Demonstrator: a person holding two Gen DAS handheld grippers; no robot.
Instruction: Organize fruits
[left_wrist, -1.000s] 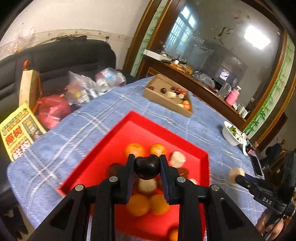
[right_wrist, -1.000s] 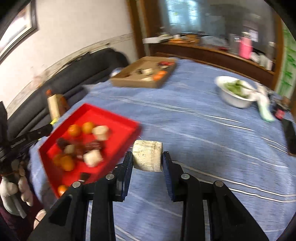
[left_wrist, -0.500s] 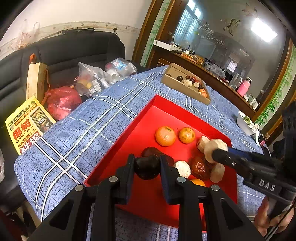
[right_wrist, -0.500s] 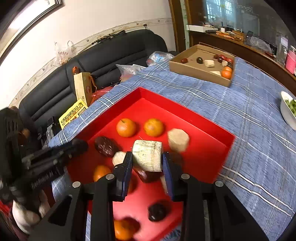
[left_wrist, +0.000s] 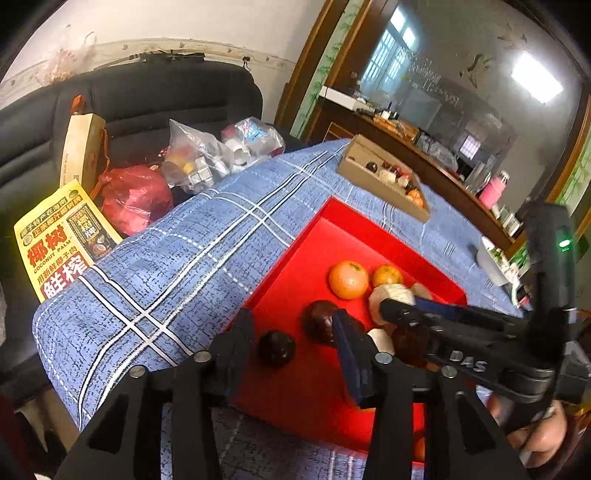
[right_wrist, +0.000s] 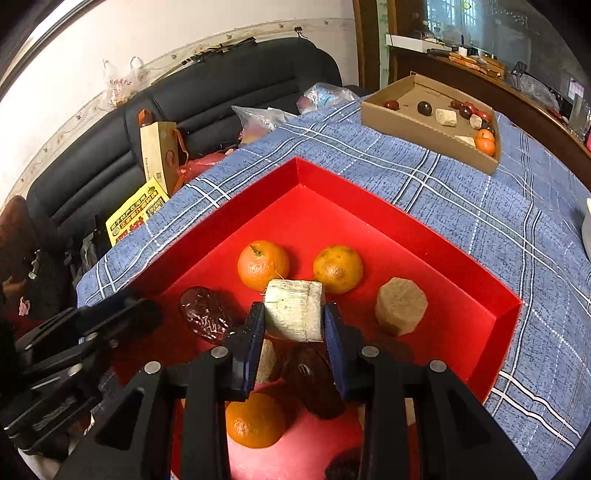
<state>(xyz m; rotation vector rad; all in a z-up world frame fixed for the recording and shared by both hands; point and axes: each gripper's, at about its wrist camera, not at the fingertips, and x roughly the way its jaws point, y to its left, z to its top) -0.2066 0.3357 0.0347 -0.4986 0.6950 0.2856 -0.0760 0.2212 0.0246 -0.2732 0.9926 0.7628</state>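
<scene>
Sofa (right_wrist: 221, 92) and its clutter fill the left of both views: a paper bag (right_wrist: 160, 155), a yellow coconut-juice carton (left_wrist: 59, 240), a red plastic bag (left_wrist: 135, 197) and clear bags (left_wrist: 199, 155), all beyond the table's left edge. Blue checked tablecloth (left_wrist: 177, 258) drops over that edge, leaving a bare strip between it and the red tray (right_wrist: 369, 218).

Along the tray's left wall the left gripper (left_wrist: 293, 341) hangs with its jaws apart, having just been opening; a small dark round fruit (left_wrist: 276, 349) lies on the tray floor between them, seemingly clear of both pads, though the angle makes that hard to judge. Just right of it sits a wrinkled dark date (right_wrist: 205, 315).

Mid-tray, the right gripper (right_wrist: 294, 325) is clamped on a pale cut cylinder, probably sugarcane (right_wrist: 294, 310), held above the other fruit. Behind it lie two mandarins (right_wrist: 263, 265) (right_wrist: 337, 268), close together but apart. A third mandarin (right_wrist: 255, 419) and a darker fruit (right_wrist: 314, 384) crowd under the fingers.

To the right rests a second pale chunk (right_wrist: 401, 310), with open red floor between it and the tray's right wall. The far corner of the tray is bare too.

Farther right, well apart from the tray, a cardboard box (right_wrist: 424, 122) holds more fruit
</scene>
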